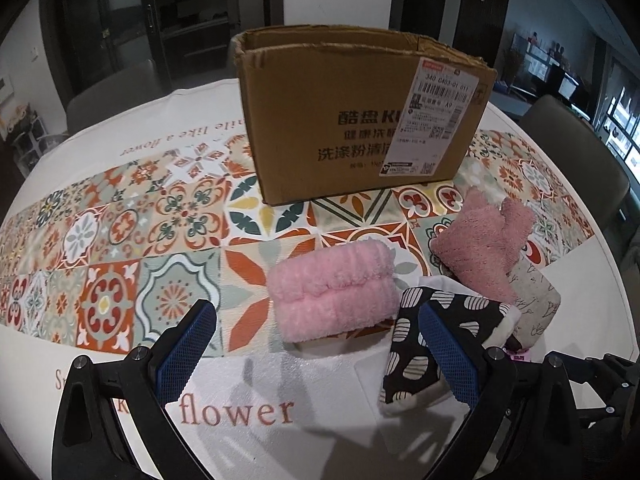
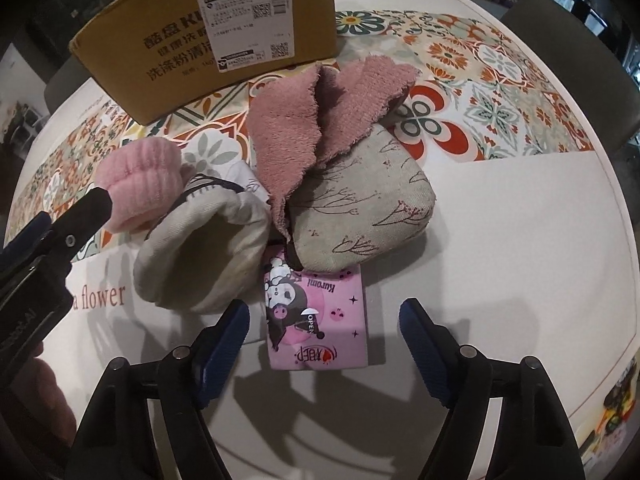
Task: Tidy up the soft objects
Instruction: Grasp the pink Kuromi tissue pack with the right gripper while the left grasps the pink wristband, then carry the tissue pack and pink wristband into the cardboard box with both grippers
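A brown box (image 1: 360,120) stands open-topped on the patterned tabletop (image 1: 120,240), and the soft things lie in a heap just in front of it. The light pink roll (image 1: 336,288) sits to the left of the heap; beside it a black spotted pouch (image 1: 436,332), a dusty pink towel (image 1: 480,240) draped over a beige pouch (image 2: 360,208), and a pink tissue pack (image 2: 316,316) poking out from under that pouch toward the near edge.

The left hand-held gripper (image 1: 316,344) hangs released, jaws wide, nothing between them; the roll lies just ahead of the gap and the right pad overlaps the spotted pouch in view, though I cannot tell if it touches. The right hand-held gripper (image 2: 324,340) is also released, pointing steeply down with the tissue pack lying between its fingers (image 2: 224,336), pads well clear of its sides.

The step in hand looks like a pick of the tissue pack for the box. To do it well, I'd bring the jaws lower so the pads meet the pack's long sides squarely near its free end, since the far end is tucked under the beige pouch. Pinch gently, as it will squash, and draw it out toward the near edge before lifting, or the pouch and towel may get dragged along. The left one should square up on the roll, keeping clear of the spotted pouch
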The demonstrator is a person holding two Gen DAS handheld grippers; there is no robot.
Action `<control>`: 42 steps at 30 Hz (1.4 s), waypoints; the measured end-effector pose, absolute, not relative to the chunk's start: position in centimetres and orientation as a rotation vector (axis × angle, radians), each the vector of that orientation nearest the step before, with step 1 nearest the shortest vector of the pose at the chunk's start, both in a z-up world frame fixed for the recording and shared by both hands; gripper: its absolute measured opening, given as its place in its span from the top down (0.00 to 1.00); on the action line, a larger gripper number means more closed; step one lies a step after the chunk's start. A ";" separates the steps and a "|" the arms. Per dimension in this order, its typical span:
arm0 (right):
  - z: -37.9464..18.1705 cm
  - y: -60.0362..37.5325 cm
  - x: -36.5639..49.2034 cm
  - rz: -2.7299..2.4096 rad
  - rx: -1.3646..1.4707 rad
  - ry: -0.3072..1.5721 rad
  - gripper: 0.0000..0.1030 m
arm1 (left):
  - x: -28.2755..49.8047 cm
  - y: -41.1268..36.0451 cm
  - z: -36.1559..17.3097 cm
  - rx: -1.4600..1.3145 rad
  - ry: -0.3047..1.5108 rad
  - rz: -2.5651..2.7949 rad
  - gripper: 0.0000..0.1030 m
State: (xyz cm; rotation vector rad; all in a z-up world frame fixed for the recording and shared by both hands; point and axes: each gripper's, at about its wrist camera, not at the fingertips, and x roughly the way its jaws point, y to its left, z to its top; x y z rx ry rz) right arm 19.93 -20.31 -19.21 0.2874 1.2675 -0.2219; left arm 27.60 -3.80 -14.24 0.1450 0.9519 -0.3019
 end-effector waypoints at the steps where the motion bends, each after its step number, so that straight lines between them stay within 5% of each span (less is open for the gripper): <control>1: -19.3 -20.3 20.0 -0.224 0.289 1.270 0.24 | 27.8 -3.9 -14.4 0.146 0.954 -0.306 0.00; 17: -20.8 -20.5 21.1 -0.230 0.324 1.336 0.38 | 30.0 -5.7 -17.8 0.182 0.981 -0.331 0.01; 31: -20.8 -20.8 21.1 -0.234 0.357 1.317 0.47 | 29.0 -5.8 -16.6 0.201 0.935 -0.398 0.60; 42: -18.5 -20.2 19.6 -0.205 0.338 1.261 0.47 | 27.1 -5.0 -14.3 0.197 0.904 -0.421 0.69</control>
